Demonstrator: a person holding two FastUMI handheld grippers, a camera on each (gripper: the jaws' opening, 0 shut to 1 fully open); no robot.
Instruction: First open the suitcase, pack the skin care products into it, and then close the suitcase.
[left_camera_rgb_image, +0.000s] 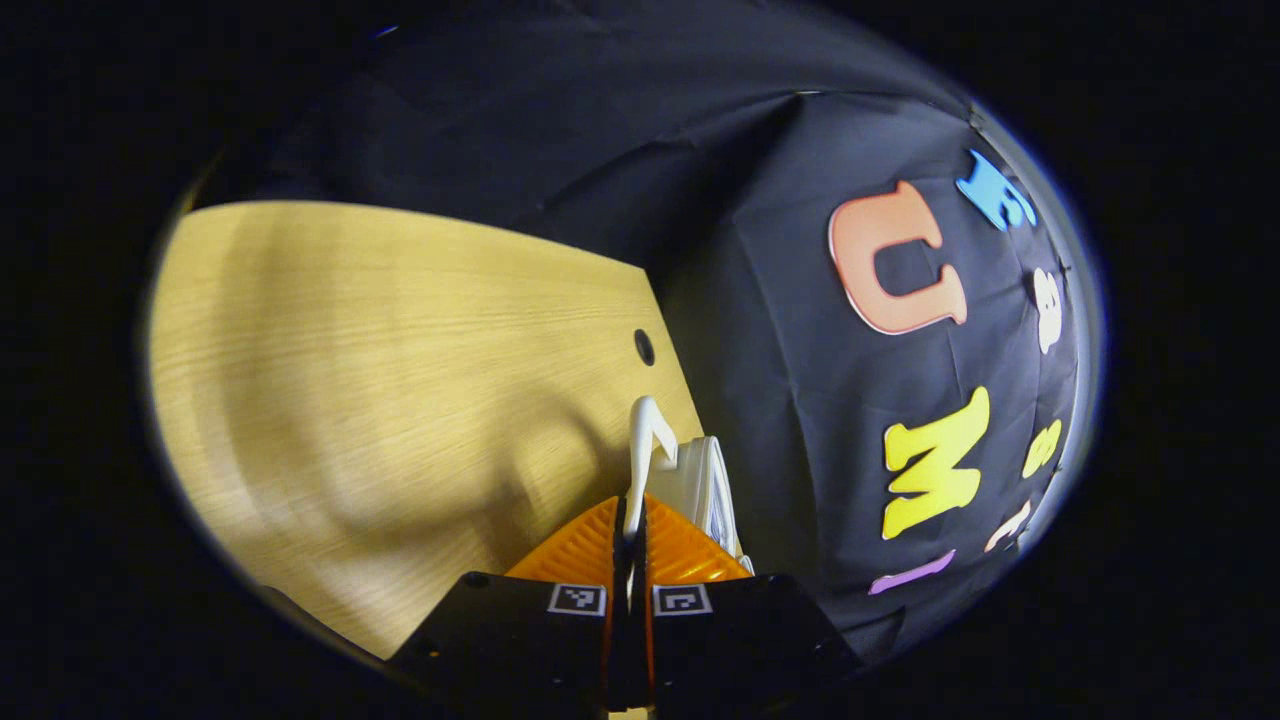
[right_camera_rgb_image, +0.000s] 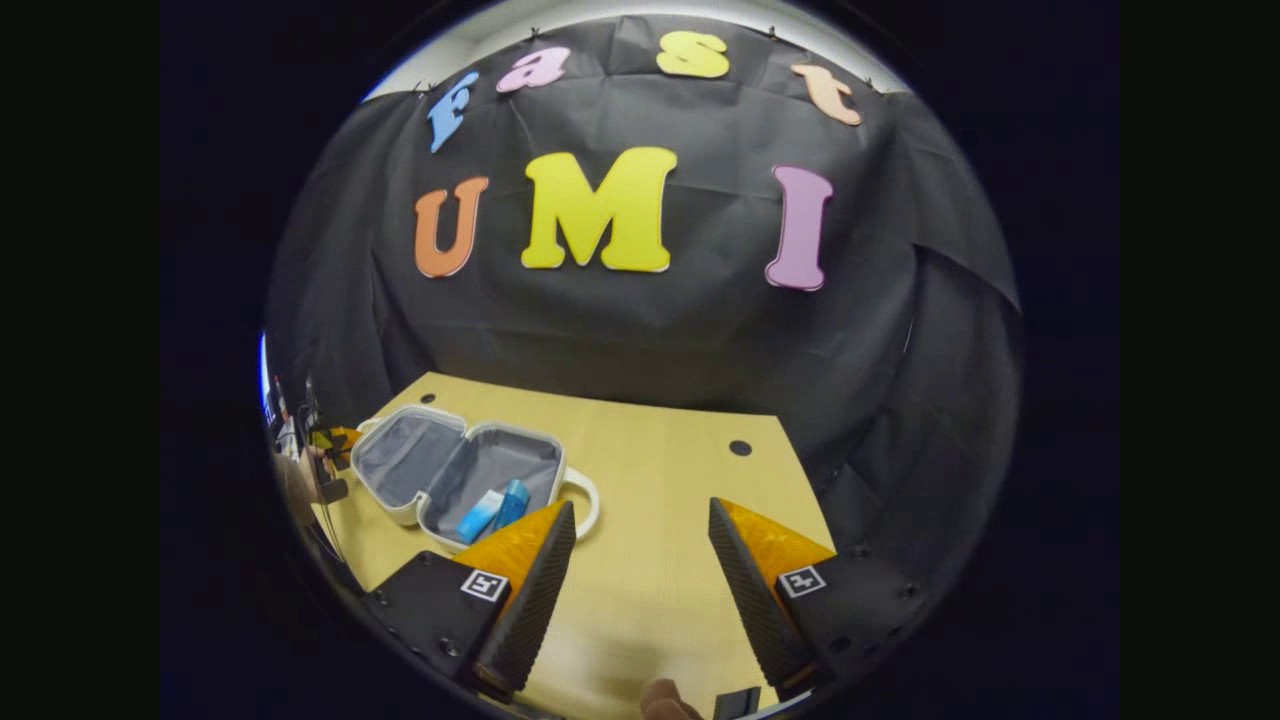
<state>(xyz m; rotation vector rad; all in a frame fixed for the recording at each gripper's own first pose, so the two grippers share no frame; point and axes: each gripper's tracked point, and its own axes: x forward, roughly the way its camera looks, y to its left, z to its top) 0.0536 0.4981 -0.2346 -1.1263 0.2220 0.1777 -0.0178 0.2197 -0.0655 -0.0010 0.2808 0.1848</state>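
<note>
In the left gripper view, the left gripper (left_camera_rgb_image: 630, 535) had its fingers pressed together on a thin white handle (left_camera_rgb_image: 643, 440), which rose from between the fingertips and curved over at its top. Just beyond the fingers, touching the handle, showed a pale rim of the suitcase (left_camera_rgb_image: 708, 485), seen edge-on at the far side of the wooden counter (left_camera_rgb_image: 380, 360). A small dark round hole (left_camera_rgb_image: 645, 347) sat in the counter near its far corner, and shadows lay across the bare wood to the left of the fingers. In the right gripper view, the right gripper (right_camera_rgb_image: 642, 570) hung over the counter (right_camera_rgb_image: 650, 540) with its fingers spread wide apart and nothing between them. The suitcase (right_camera_rgb_image: 445, 470) lay open on the counter's left part, its two grey-lined halves spread side by side, a white looped handle (right_camera_rgb_image: 590, 500) at the near half's right edge. Inside the nearer half lay two skin care products, a pale blue tube (right_camera_rgb_image: 480, 515) and a brighter blue one (right_camera_rgb_image: 513, 502), close beside each other and just behind the right gripper's left fingertip. At the suitcase's far left edge, the left gripper (right_camera_rgb_image: 335, 440) and the hand (right_camera_rgb_image: 300, 478) holding it appeared small; the grip itself was too small to make out there. Two dark holes marked the counter's far edge.
</note>
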